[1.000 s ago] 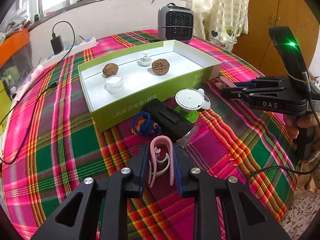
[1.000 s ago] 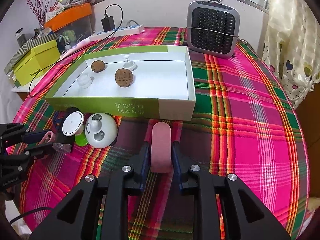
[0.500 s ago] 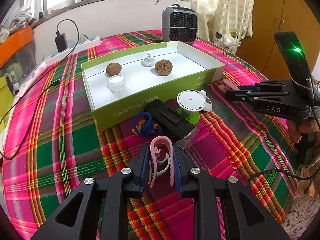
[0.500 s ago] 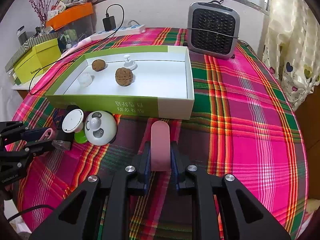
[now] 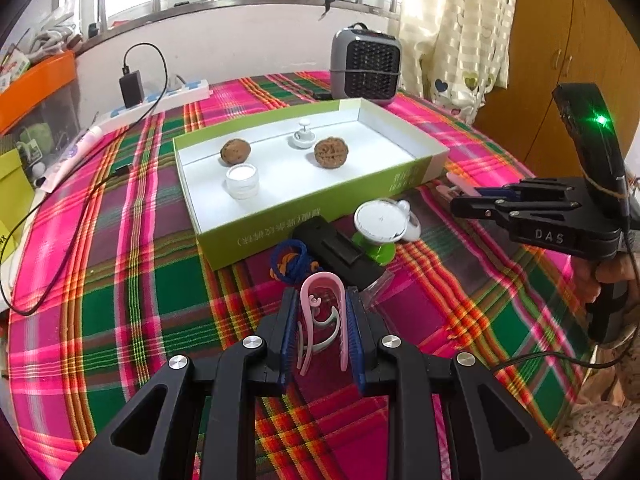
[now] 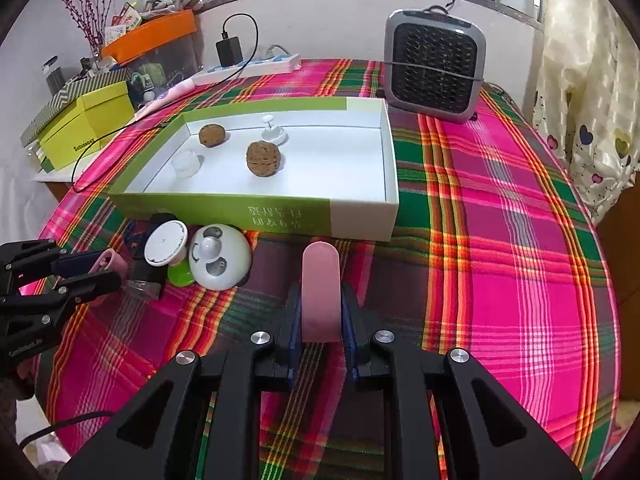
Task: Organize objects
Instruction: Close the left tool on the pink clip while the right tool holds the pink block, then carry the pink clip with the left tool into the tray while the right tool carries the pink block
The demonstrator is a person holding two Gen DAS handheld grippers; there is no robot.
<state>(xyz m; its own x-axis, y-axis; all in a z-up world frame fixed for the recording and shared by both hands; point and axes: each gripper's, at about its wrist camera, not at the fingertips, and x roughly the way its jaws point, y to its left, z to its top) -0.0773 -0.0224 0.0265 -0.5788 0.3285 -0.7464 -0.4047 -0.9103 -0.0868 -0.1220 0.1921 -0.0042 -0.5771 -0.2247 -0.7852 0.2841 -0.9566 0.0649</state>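
Note:
A green box (image 5: 304,216) with a white inside holds two walnuts (image 5: 328,153), a small clear jar (image 5: 242,181) and a white knob piece (image 5: 303,137). My left gripper (image 5: 320,316) is shut on a pink hair clip (image 5: 322,312), held above the cloth in front of the box. My right gripper (image 6: 320,312) is shut on a flat pink stick (image 6: 321,292), held near the box's front right corner (image 6: 360,220). Each gripper shows in the other view: the right one (image 5: 464,196), the left one (image 6: 104,268).
In front of the box lie a black case (image 5: 340,256), a blue cord (image 5: 292,264), a white disc on a green base (image 5: 380,224) and a white round panda-face toy (image 6: 218,256). A grey fan heater (image 6: 434,68) stands behind the box. A power strip (image 5: 156,98) lies far left.
Both grippers have lifted and drawn back a little with their loads; the right gripper's jaws have closed tighter on the pink stick. The box and loose objects have not moved.

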